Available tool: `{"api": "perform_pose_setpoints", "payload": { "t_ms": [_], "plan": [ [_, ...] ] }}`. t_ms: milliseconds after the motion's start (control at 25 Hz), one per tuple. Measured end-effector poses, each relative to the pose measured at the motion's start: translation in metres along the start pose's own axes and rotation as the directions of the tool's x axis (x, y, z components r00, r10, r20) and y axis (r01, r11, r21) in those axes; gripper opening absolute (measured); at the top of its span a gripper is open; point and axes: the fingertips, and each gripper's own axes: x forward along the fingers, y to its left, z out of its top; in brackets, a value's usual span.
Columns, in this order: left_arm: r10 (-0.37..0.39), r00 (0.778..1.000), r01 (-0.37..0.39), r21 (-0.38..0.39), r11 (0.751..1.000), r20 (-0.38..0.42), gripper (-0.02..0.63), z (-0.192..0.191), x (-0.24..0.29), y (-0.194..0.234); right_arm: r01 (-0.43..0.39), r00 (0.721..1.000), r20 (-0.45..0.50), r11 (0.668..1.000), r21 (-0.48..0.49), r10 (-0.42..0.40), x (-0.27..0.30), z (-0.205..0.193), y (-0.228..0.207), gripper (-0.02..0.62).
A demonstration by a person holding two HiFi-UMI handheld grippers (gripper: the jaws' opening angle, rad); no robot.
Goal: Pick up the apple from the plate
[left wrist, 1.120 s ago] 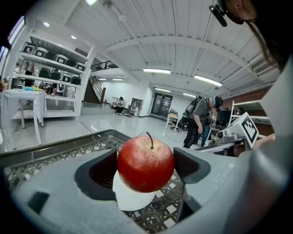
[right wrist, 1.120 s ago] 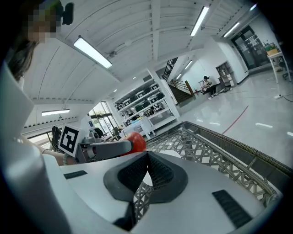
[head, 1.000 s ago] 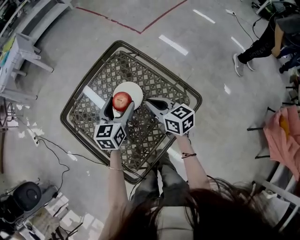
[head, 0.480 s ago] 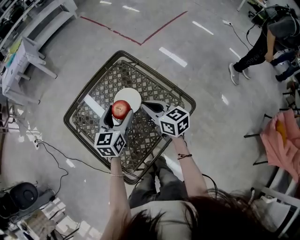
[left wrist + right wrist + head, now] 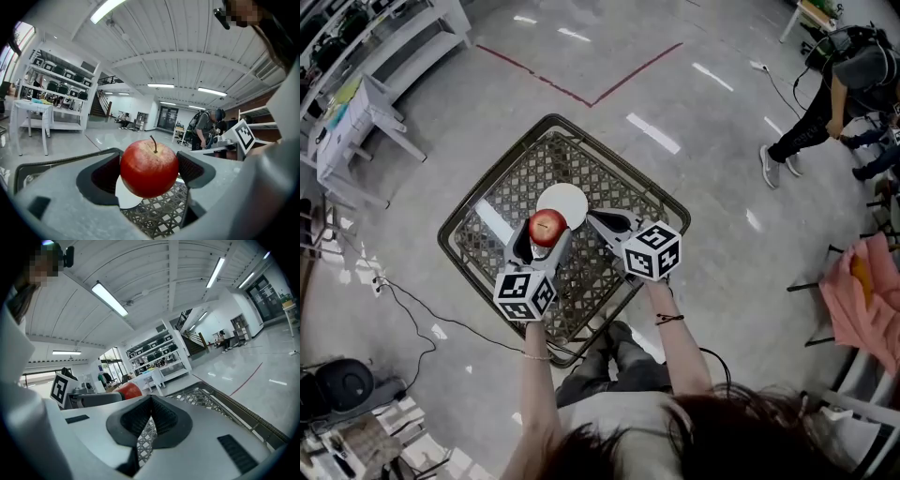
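The red apple [image 5: 547, 227] is clamped between the jaws of my left gripper [image 5: 547, 228], lifted off the white plate [image 5: 567, 202] that lies on the lattice table [image 5: 609, 183]. In the left gripper view the apple [image 5: 149, 168] fills the gap between the dark pads, stem up, with the plate [image 5: 125, 199] below and behind it. My right gripper [image 5: 602, 219] hovers just right of the apple, shut with nothing in it; its pads meet in the right gripper view [image 5: 150, 416], where the apple [image 5: 128, 390] shows at the left.
The dark metal lattice table stands on a shiny grey floor with red tape lines [image 5: 581, 96]. White shelving [image 5: 356, 103] is at the upper left, a person [image 5: 825, 103] stands at the upper right, and a cable [image 5: 422, 305] trails on the floor at the left.
The left gripper has lifted the apple up and back from the plate, toward me. More of the plate now shows beyond the apple. The right gripper has stayed beside it.
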Motion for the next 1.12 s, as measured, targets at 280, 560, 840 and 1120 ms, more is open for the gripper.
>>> {"api": "perform_pose_setpoints", "payload": {
  "t_ms": [280, 560, 840, 1120],
  "plan": [
    [-0.002, 1.0, 0.002, 0.005, 1.0, 0.03, 0.383, 0.013, -0.018, -0.014, -0.013, 1.0, 0.021, 1.0, -0.012, 0.013, -0.015, 0.008, 0.014, 0.009],
    [-0.004, 0.998, 0.004, 0.001, 1.0, 0.059, 0.383, 0.022, -0.032, -0.023, -0.036, 0.999, 0.033, 0.999, -0.035, 0.037, -0.021, 0.015, 0.028, 0.009],
    [-0.004, 0.998, 0.004, 0.003, 1.0, 0.068, 0.383, 0.026, -0.043, -0.026, -0.047, 0.998, 0.033, 0.998, -0.044, 0.049, -0.029, 0.015, 0.037, 0.009],
    [-0.016, 0.998, 0.015, 0.013, 1.0, 0.065, 0.383, 0.024, -0.05, -0.035, -0.064, 0.997, 0.046, 0.996, -0.059, 0.067, -0.035, 0.019, 0.042, 0.009]
  ]
}}
